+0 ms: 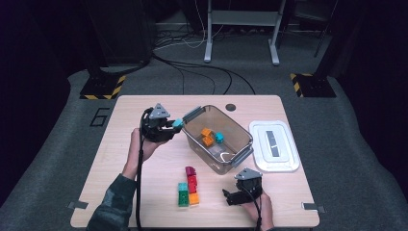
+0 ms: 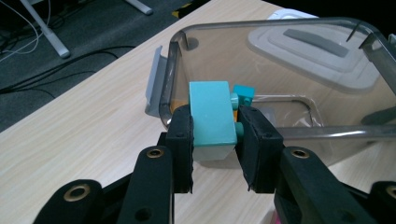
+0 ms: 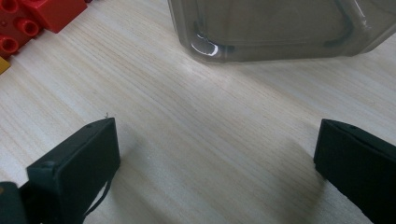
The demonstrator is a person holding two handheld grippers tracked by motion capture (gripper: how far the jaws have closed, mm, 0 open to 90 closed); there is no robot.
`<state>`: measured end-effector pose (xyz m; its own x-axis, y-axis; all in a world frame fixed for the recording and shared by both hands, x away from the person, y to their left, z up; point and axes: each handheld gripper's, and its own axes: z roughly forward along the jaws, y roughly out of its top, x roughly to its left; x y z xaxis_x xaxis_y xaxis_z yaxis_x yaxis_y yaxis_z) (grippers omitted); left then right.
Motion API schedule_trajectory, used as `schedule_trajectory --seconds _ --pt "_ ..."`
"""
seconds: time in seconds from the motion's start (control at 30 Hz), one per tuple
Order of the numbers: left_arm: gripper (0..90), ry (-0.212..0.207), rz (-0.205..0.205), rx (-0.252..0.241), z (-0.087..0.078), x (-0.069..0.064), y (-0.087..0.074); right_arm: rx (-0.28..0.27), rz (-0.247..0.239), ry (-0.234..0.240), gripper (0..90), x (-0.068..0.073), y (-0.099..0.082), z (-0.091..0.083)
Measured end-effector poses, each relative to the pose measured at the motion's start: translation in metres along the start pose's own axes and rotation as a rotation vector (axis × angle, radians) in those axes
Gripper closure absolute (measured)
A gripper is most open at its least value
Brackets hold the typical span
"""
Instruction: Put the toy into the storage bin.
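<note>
Two black jaws of the left gripper (image 2: 212, 140) clamp a teal block (image 2: 211, 114), held just at the near rim of the clear plastic bin (image 1: 240, 139), beside its grey latch. Orange and teal blocks (image 1: 208, 137) already lie inside the bin. Near the front table edge, the right gripper (image 1: 231, 197) rests with jaws spread wide and nothing between them. A cluster of red, green, teal and orange blocks (image 1: 190, 187) lies just beside it, and the bin's lid (image 1: 274, 146) sits apart.
</note>
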<state>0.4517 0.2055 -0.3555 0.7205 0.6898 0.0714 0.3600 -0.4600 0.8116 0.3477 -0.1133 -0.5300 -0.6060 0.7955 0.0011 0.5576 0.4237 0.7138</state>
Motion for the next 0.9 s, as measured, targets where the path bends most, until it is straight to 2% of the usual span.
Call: schedule_trajectory --seconds 0.2,0.43,0.7,0.9 --pt "67.1 -0.008 0.021 0.002 0.008 -0.001 0.016 -0.001 0.002 -0.001 0.0 0.0 0.0 0.0" --pt "67.1 -0.019 0.051 0.022 0.025 -0.003 0.031 -0.001 0.002 -0.001 0.0 0.0 0.0 0.0" --pt "67.0 -0.047 0.049 0.066 0.05 -0.004 0.036 -0.001 0.002 0.0 0.0 0.0 0.0 0.0" --pt "66.9 -0.048 0.051 0.106 0.071 -0.004 0.037 -0.001 0.002 0.0 0.0 0.0 0.0 0.0"
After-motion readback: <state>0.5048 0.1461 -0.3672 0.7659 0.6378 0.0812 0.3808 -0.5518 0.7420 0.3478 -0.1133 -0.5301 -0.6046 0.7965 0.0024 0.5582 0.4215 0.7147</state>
